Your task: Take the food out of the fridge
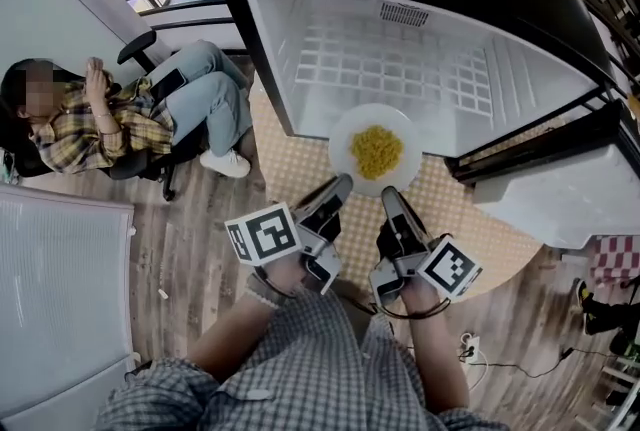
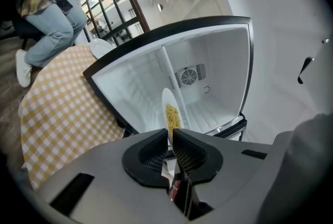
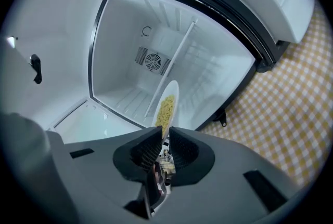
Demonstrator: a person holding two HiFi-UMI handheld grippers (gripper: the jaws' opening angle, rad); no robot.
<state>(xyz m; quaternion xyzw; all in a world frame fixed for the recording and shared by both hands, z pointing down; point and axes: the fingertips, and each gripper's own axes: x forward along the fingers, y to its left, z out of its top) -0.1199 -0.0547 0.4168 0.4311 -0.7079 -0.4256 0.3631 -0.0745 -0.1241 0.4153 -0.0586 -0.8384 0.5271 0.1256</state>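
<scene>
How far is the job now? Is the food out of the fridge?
Done: the fridge door stands open, and the left gripper and right gripper are shut on the near rim of the plate. In hand: the plate of yellow food hangs at the front edge of the fridge, partly over the checked cloth. Left: draw it clear and set it down.

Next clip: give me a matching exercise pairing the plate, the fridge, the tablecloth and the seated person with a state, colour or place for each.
Things:
1. plate
2. fridge
3. tablecloth
4. seated person

Descriptions:
A. yellow and white checks
B. door open
C. at the head view's left
D. gripped at its rim by the left gripper and the right gripper

Pairs: 1-D, 2-B, 3-A, 4-C
</scene>
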